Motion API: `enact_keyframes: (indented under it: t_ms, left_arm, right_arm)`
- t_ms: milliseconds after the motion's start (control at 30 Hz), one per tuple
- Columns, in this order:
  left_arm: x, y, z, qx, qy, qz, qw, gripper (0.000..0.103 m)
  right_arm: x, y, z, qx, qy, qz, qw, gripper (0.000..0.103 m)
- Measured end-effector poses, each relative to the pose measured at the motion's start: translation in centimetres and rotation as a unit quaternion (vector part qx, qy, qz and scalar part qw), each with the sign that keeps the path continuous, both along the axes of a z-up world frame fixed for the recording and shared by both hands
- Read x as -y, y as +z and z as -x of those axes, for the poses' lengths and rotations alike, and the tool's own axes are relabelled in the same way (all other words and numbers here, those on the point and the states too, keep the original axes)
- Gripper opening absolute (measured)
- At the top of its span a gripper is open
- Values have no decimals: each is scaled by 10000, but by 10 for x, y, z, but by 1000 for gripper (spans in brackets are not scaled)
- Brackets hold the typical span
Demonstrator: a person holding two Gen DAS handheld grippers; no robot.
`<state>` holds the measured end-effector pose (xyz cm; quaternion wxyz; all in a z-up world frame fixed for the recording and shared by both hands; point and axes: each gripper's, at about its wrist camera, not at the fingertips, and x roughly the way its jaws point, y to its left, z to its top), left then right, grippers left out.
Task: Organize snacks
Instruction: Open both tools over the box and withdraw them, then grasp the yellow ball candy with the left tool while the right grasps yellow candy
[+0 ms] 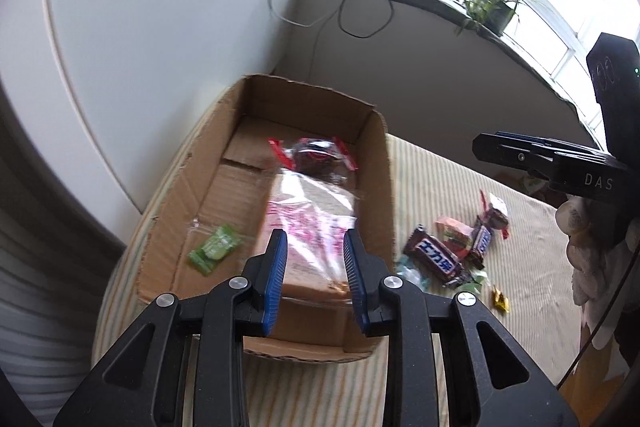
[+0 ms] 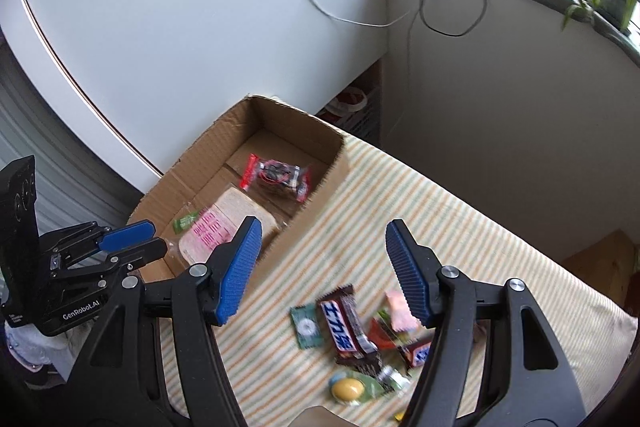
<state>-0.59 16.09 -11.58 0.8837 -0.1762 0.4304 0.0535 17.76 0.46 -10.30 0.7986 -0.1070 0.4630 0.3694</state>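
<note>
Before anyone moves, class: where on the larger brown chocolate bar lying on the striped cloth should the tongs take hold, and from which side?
Grip the chocolate bar across its narrow middle, coming from above. It lies flat, so only its long edges offer pinchable sides. The open right tongs look closest.

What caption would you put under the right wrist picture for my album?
Open tongs hover over a pile of snacks on the striped cloth, beside a cardboard box.

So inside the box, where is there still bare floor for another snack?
In the cardboard box, bare floor lies along the far wall, behind the red-ended packet, and left of the bread bag around the green candy. The right side is crowded.
</note>
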Motion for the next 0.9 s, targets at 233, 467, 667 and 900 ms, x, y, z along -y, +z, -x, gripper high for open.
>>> enact_keyframes:
  t_ms: [233,467,667,900]
  left_arm:
    - [34,4,-7,47,-449,107,9989,27]
    - [69,1,-11,19,-905,211,9957,28]
    - [100,-3,-12,-4,-1304,232,9912,28]
    - [137,-15,-15,1,-1756,148,9843,27]
  right_arm:
    - [69,-1,8,-49,-542,16,9985,67]
    - [135,-13,24,-100,-990,193,9948,67]
    - [164,-33,41,-151,-1063,359,9936,67]
    - [178,-62,57,-245,-994,411,9939,67]
